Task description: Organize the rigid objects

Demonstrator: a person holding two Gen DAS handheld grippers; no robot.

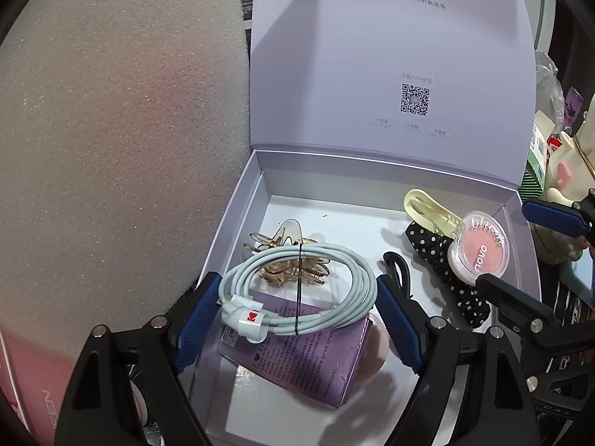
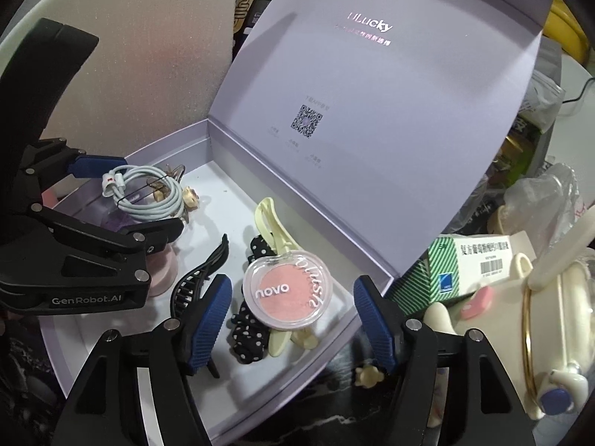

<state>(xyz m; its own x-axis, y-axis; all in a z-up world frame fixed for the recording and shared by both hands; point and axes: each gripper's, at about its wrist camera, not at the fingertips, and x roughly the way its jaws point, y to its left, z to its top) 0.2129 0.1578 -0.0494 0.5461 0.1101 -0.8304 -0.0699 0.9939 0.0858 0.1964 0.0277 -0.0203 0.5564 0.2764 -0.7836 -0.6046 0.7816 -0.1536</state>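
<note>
Left wrist view: lilac box (image 1: 238, 223), lid raised, holding a coiled white cable (image 1: 297, 290) that lies on a purple carton (image 1: 305, 356) and an amber hair claw (image 1: 290, 260) near the box's left wall. The left gripper (image 1: 297, 323) stands with jaws apart on either side of the cable; whether the pads press it cannot be told. Right wrist view: the right gripper (image 2: 292, 319), jaws apart and touching nothing, flanks a pink blush compact (image 2: 286, 291) resting on a polka-dot scrunchie (image 2: 247, 338) and cream clip (image 2: 269, 219) by the box's right wall.
</note>
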